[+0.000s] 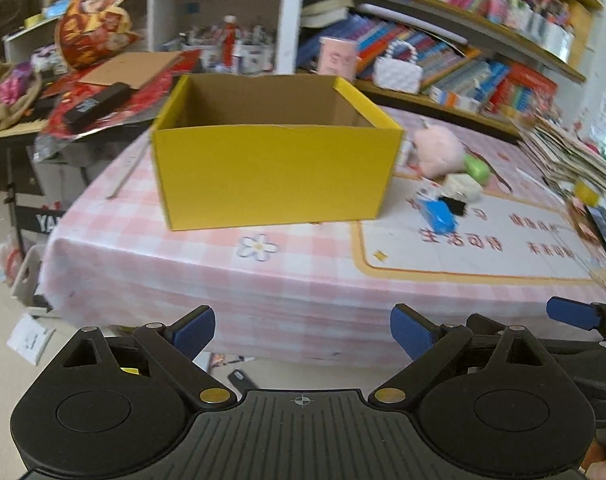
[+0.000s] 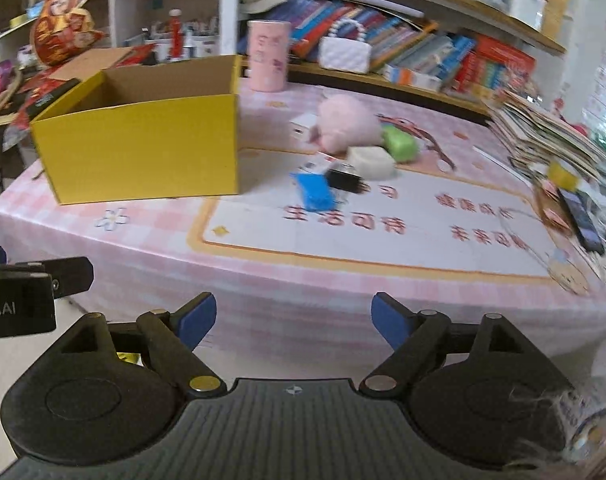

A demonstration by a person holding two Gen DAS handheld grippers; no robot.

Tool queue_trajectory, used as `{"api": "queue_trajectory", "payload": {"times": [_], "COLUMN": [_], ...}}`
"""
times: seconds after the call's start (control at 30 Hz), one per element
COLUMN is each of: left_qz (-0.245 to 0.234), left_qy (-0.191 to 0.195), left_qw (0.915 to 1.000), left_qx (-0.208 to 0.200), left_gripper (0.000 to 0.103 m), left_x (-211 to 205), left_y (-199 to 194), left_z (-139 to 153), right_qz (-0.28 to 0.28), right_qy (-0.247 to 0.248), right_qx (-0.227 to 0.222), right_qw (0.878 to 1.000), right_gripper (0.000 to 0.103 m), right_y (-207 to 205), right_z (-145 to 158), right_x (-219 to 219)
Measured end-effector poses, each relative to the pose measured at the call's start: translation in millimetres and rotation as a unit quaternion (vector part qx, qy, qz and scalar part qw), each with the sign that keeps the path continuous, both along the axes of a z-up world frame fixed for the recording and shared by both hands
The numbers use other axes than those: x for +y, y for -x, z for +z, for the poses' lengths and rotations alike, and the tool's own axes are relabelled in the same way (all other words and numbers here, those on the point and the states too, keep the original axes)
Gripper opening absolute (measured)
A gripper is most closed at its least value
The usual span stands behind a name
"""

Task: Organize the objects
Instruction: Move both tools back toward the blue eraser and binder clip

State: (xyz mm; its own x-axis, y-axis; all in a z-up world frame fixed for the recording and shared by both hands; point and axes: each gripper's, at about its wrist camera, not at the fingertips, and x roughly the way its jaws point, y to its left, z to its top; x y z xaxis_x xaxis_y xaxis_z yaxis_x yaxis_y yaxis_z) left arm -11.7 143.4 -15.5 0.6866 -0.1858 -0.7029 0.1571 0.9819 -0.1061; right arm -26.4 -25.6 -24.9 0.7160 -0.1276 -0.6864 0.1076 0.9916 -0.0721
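An open yellow cardboard box [image 1: 271, 172] stands on the pink checked table; it looks empty inside and also shows in the right wrist view [image 2: 139, 148]. To its right lie a pink plush [image 2: 349, 122], a green block [image 2: 400, 143], a white block [image 2: 370, 162], a black item [image 2: 343, 178], a blue box [image 2: 314, 192] and a small white box [image 2: 303, 128]. My left gripper [image 1: 303, 330] is open and empty, short of the table's front edge. My right gripper [image 2: 293, 318] is open and empty, also short of the edge.
A pink cylinder [image 2: 267, 54] stands behind the box. A white beaded purse [image 2: 345, 54] and books fill the shelf behind. A paper stack [image 2: 543, 128] and a phone [image 2: 581, 216] lie at the table's right. Clutter sits left of the table.
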Motion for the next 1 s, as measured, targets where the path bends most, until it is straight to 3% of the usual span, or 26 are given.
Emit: {"api": "queue_trajectory", "payload": {"times": [0.57, 1.0], "left_qz": [-0.092, -0.095], "left_qy": [0.006, -0.001], "left_qw": [0.9957, 0.9951], "left_qx": [0.01, 0.028], "left_gripper": [0.098, 0.098], "left_x": [-84, -144], "left_y": [-34, -70], "left_z": [-2, -7], "right_qz": [-0.096, -0.09], "right_qy": [0.007, 0.003], "right_qx": [0.008, 0.028], "right_qw": [0.995, 0.996], "right_gripper": [0.092, 0.093], "right_y": [-5, -41], "right_z": [0, -6], "right_x": [-80, -139]}}
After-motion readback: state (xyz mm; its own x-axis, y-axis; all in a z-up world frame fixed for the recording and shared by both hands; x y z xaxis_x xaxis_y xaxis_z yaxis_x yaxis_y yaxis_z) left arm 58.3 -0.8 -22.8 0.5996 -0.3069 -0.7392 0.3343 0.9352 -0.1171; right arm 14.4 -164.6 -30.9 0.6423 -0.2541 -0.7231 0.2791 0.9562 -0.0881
